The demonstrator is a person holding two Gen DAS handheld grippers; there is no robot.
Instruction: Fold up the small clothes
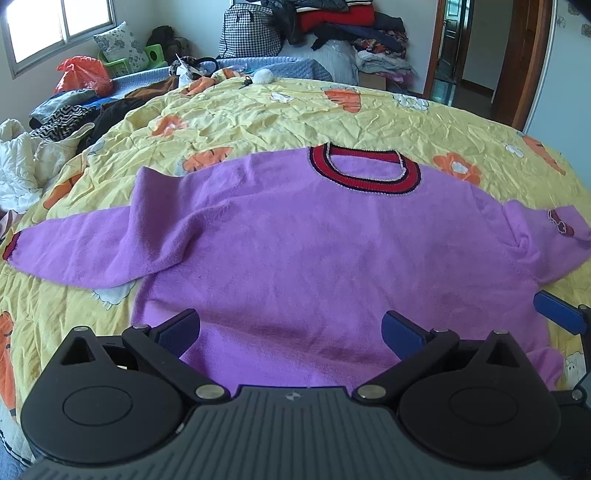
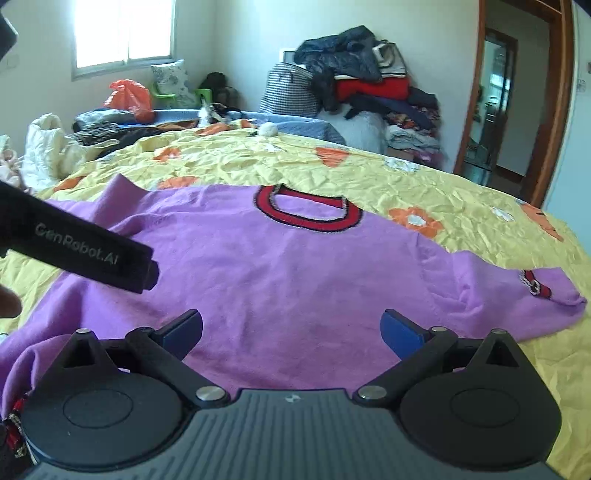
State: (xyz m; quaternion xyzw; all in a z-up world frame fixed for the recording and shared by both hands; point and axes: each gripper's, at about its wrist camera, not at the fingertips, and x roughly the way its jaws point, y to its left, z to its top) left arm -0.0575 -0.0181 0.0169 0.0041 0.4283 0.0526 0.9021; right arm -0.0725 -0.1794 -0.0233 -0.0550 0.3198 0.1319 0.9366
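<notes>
A small purple sweater [image 1: 295, 243] with a red collar [image 1: 364, 170] lies flat on a yellow bedspread [image 1: 277, 110], back side up. Its left sleeve [image 1: 85, 251] is spread out to the left, its right sleeve [image 1: 543, 236] bunched at the right. My left gripper [image 1: 291, 328] is open and empty over the sweater's hem. In the right wrist view the sweater [image 2: 295, 273] fills the middle, and my right gripper [image 2: 291, 328] is open and empty over its lower part. The left gripper's body [image 2: 81, 247] shows at the left of that view.
A pile of clothes [image 1: 354, 33] and a checked bag [image 1: 251, 29] stand behind the bed. Dark clothes [image 1: 74, 114] and a white padded garment [image 1: 18, 162] lie at the bed's left edge. An open door [image 1: 476, 51] is at the far right.
</notes>
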